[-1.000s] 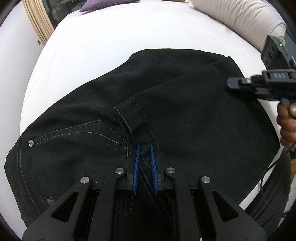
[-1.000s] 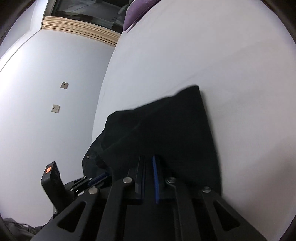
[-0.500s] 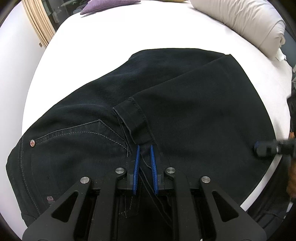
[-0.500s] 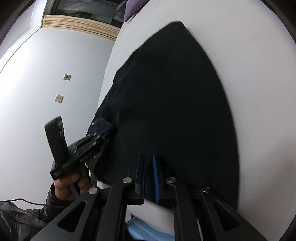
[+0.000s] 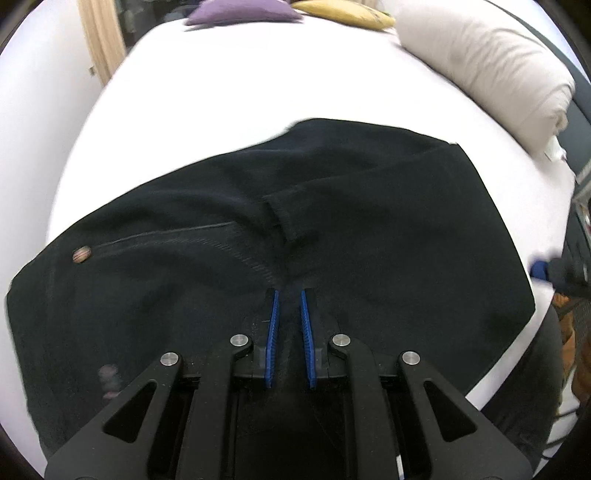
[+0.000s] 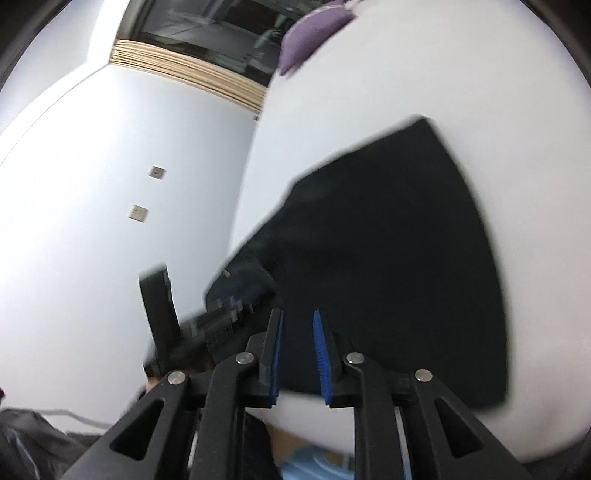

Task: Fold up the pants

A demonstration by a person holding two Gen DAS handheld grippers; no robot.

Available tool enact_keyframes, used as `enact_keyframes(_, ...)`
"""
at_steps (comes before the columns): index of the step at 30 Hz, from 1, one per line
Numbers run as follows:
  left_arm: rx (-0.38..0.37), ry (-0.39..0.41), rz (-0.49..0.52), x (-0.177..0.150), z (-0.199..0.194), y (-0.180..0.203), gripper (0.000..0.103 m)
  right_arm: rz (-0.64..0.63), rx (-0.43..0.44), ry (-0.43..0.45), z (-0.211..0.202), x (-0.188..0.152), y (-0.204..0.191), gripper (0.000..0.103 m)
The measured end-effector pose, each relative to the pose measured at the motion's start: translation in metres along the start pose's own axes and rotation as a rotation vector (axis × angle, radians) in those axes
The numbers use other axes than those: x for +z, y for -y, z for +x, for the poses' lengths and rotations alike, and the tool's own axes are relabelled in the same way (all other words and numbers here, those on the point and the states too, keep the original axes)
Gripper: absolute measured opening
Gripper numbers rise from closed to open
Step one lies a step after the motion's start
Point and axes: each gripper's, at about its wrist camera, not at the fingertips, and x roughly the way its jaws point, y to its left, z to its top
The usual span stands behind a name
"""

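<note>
Since half a second ago my right claw (image 6: 298, 330) has spread apart and hovers at the near hem. Bed (image 5: 258, 85): white sheet bare beyond. Black pants (image 5: 369, 236) lie folded, blurred, near edge. My left claw (image 5: 288, 306) stays pinched on cloth.

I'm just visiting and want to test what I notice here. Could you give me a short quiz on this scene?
1. True or false: the pants are black.
2. What lies at the far end of the bed? A) a purple cushion and a yellow one B) a red blanket C) a laptop
3. Fill in: the left tongs have fabric between their ____ pads.

Key: 1 true; 2 A; 3 blue.
</note>
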Motion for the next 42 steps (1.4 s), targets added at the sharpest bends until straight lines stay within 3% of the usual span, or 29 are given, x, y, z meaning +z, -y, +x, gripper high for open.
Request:
enact_keyframes(2,0.035,-0.008,-0.023,-0.008,-0.006,-0.015,0.012,0.012,0.029,-0.016,0.024,0.013,0.000,0.031)
enact_keyframes(4,0.063,-0.008,-0.054,-0.017,-0.014,-0.031,0.012,0.076,0.050,-0.068,0.059,0.019,0.012,0.031)
enact_keyframes(6,0.118,-0.021,-0.075,-0.026,-0.020,-0.046,0.012,0.110,0.009,-0.125,0.086,0.009,0.023,0.033)
enact_keyframes(7,0.138,-0.029,-0.088,-0.030,-0.024,-0.052,0.012,0.133,-0.005,-0.141,0.095,0.000,0.028,0.027)
enact_keyframes(10,0.177,-0.033,-0.131,-0.043,-0.033,-0.073,0.012,0.142,0.032,-0.132,0.098,-0.024,0.024,0.025)
enact_keyframes(17,0.187,-0.029,-0.171,-0.058,-0.043,-0.099,0.012,0.029,-0.007,-0.197,0.092,-0.067,-0.022,0.031)
enact_keyframes(22,0.192,-0.022,-0.191,-0.068,-0.055,-0.100,0.012,-0.035,0.025,-0.137,0.085,-0.043,-0.050,0.036)
enact_keyframes(25,0.193,-0.015,-0.207,-0.068,-0.056,-0.106,0.012,-0.044,0.000,-0.113,0.097,-0.016,-0.055,0.039)
enact_keyframes(30,0.132,0.001,-0.297,-0.075,-0.069,-0.120,0.014,0.022,-0.030,-0.131,0.135,0.003,-0.031,0.046)
enact_keyframes(31,0.103,0.011,-0.330,-0.079,-0.072,-0.126,0.023,0.039,-0.049,-0.148,0.139,0.001,-0.022,0.045)
enact_keyframes(34,0.000,0.076,-0.445,-0.097,-0.089,-0.147,0.087,0.055,-0.052,-0.131,0.145,-0.014,-0.013,0.047)
enact_keyframes(39,-0.134,0.167,-0.703,-0.145,-0.110,-0.187,0.089,-0.034,-0.008,-0.181,0.132,-0.041,-0.041,0.053)
enact_keyframes(42,-0.148,0.184,-0.804,-0.168,-0.113,-0.202,0.089,-0.050,0.043,-0.148,0.119,-0.040,-0.050,0.053)
